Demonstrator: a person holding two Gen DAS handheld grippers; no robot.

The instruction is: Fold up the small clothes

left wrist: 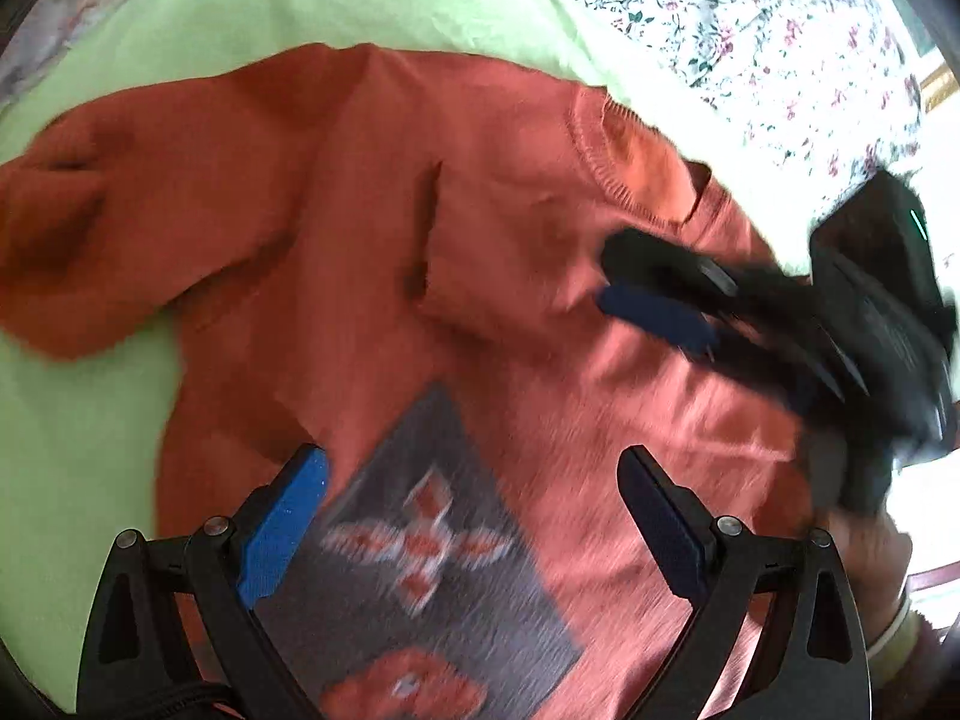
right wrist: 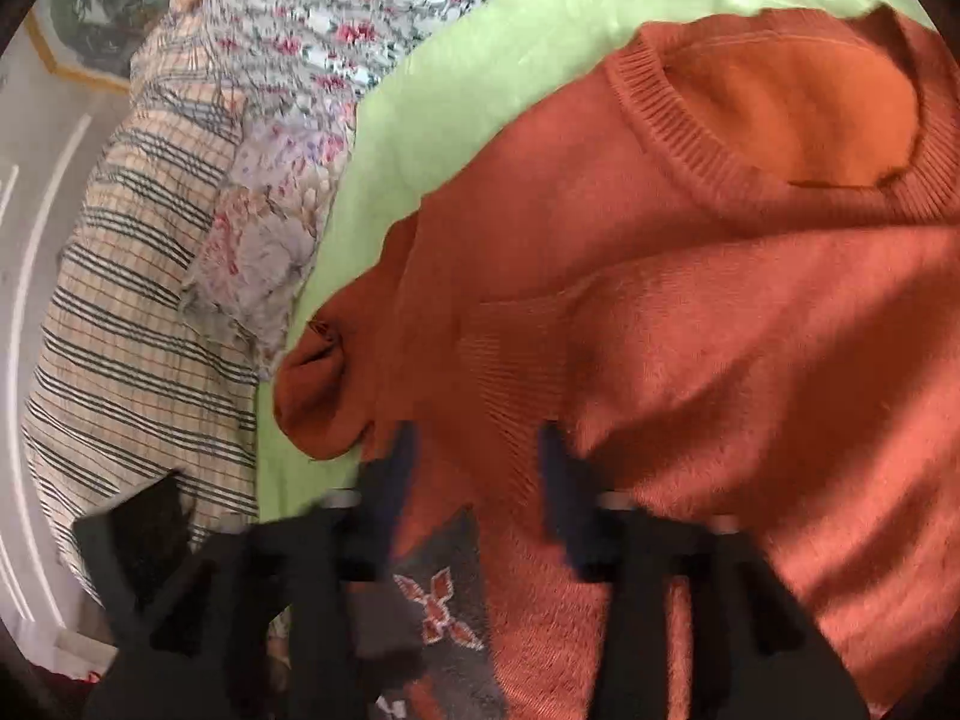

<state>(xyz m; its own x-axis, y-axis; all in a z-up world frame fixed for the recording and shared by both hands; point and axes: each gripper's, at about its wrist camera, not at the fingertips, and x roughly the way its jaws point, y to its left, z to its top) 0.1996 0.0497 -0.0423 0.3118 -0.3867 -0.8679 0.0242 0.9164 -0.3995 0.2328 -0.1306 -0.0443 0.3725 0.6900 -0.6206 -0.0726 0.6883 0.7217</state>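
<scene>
The orange sweater [left wrist: 480,228] lies spread on a green sheet [left wrist: 78,420], collar toward one o'clock. I judge it soft, light and limp; take the ribbed cuff or hem. My left hand-held gripper [left wrist: 474,516] gapes empty above its patch; my right hand-held gripper [right wrist: 477,480], parted, hovers at three o'clock.

One orange sweater [left wrist: 480,210], one green sheet [left wrist: 300,6], one floral cloth [left wrist: 750,30], one striped cloth [right wrist: 138,300].
</scene>
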